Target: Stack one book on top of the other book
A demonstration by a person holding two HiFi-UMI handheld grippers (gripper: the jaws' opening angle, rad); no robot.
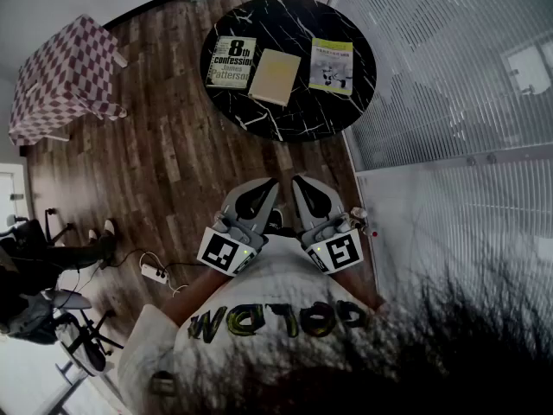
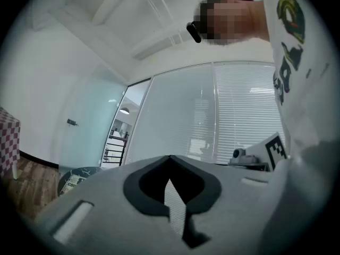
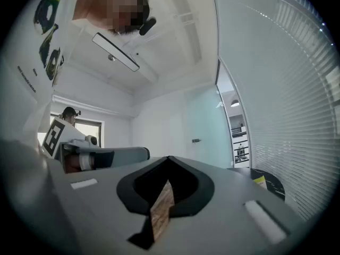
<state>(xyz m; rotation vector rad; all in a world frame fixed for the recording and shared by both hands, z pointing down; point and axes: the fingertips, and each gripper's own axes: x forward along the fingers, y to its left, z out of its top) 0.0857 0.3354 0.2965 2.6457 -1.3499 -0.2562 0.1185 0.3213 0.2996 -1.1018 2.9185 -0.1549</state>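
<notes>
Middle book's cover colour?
Plain pale tan; the middle book shows best in the head view.

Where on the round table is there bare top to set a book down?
The black table is bare along its near edge, below all three books, and in a strip behind them. A narrow gap separates the tan book and yellow-green book. Crowded: tan book close beside the 8th Confession book.

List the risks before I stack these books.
1. Three books lie on the round black marble table: a black-and-white paperback, a plain tan book and a yellow-green book. The wrong pair may get stacked.
2. The tan book lies close beside the paperback, so lifting one could nudge the other.
</notes>
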